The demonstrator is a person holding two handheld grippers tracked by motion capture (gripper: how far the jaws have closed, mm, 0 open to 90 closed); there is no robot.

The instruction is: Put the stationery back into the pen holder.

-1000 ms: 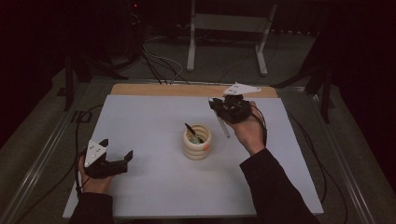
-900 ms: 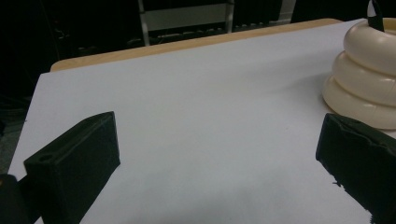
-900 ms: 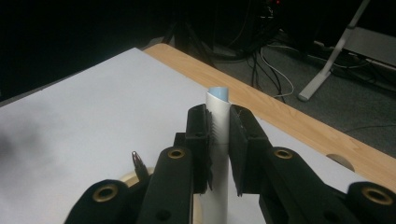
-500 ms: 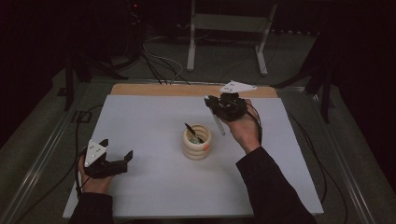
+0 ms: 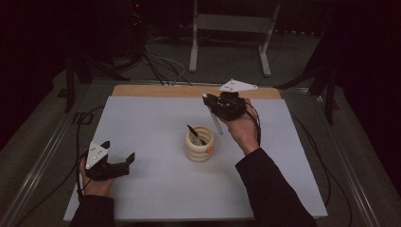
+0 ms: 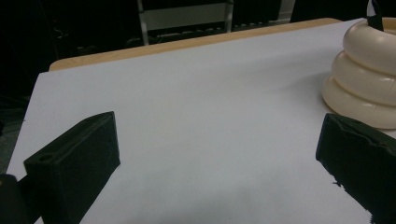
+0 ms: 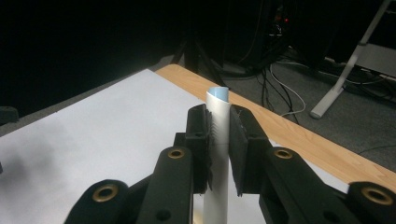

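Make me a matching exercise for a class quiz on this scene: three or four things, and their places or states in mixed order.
Things:
1. right gripper
2. left gripper
3. cream ribbed ring-stacked holder
4. white sheet covering the table

States:
A. jaws wide apart, nothing between them
B. stands upright mid-table with a dark tool inside
C. clamped on a slim white stick
D. lies flat, leaving a wooden strip bare at the far edge

Pairs: 1-C, 2-A, 3-B, 4-D

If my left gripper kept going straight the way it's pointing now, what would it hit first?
Probably nothing soon: the left gripper, its fingers open, points across bare white table cover. The ribbed cream holder sits just right of that line, though depth is unclear.
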